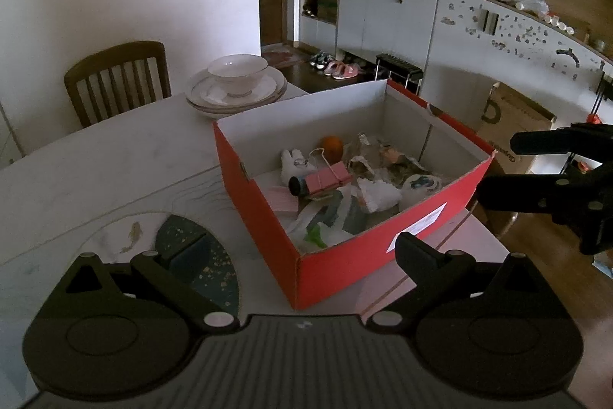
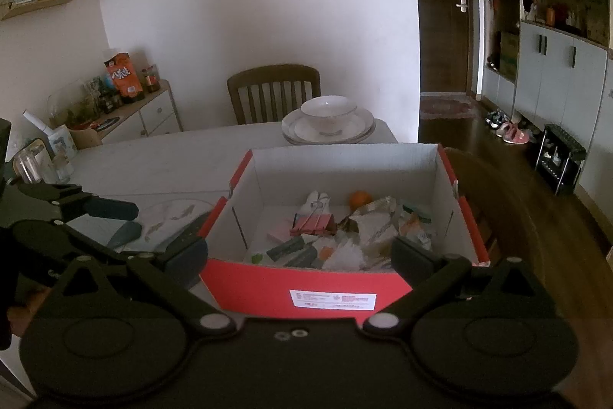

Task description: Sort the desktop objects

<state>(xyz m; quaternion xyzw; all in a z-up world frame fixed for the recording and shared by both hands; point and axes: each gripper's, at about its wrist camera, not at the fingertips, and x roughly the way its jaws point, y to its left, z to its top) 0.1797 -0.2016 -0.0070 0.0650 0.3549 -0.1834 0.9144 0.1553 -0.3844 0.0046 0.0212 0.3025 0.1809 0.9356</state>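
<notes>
A red cardboard box [image 1: 337, 255] [image 2: 268, 290] with a white inside stands open on the pale table [image 1: 115, 160]. Inside lie an orange [image 1: 331, 146] [image 2: 360, 199], a pink binder clip [image 1: 329, 177] [image 2: 312, 223], a black-capped tube [image 1: 299, 184] and crumpled paper scraps [image 1: 377, 194]. My left gripper [image 1: 299, 248] hovers open over the box's near corner, holding nothing. My right gripper [image 2: 300, 255] is open and empty above the box's labelled front wall. It also shows at the box's right end as the right gripper [image 1: 511, 167] in the left wrist view.
Stacked plates with a bowl [image 1: 237, 79] [image 2: 327, 119] sit on the table beyond the box, with a wooden chair [image 1: 118, 79] behind. A dark oval inlay with koi fish [image 1: 199, 248] marks the tabletop. The table edge [image 1: 494, 240] runs just right of the box. A sideboard [image 2: 126, 110] holds clutter.
</notes>
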